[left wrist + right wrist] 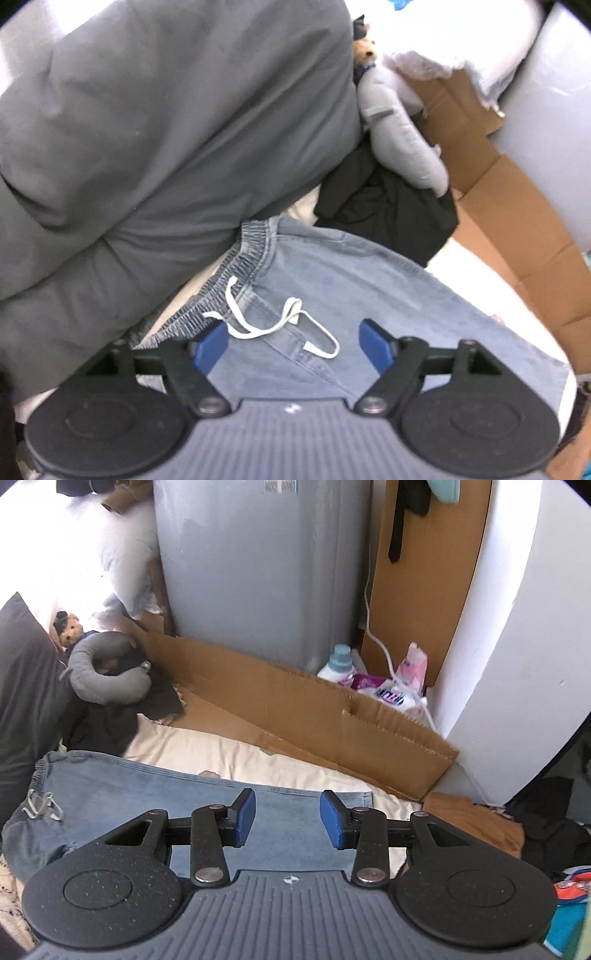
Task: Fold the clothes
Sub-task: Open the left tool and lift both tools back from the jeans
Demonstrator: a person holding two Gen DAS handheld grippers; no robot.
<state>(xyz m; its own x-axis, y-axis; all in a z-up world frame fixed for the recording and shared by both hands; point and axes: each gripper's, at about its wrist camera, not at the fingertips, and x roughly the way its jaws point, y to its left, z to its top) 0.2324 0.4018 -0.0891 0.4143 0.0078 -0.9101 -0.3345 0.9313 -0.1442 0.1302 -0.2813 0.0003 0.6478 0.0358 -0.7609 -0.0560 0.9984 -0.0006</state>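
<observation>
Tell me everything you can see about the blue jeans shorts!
The denim shorts are light blue, faded-looking cloth with a gathered elastic waistband and a white drawstring lying loose in loops on top. They lie spread flat on a cream sheet, waistband beside a grey duvet, with a black garment at one corner. Neither claw touches them.
</observation>
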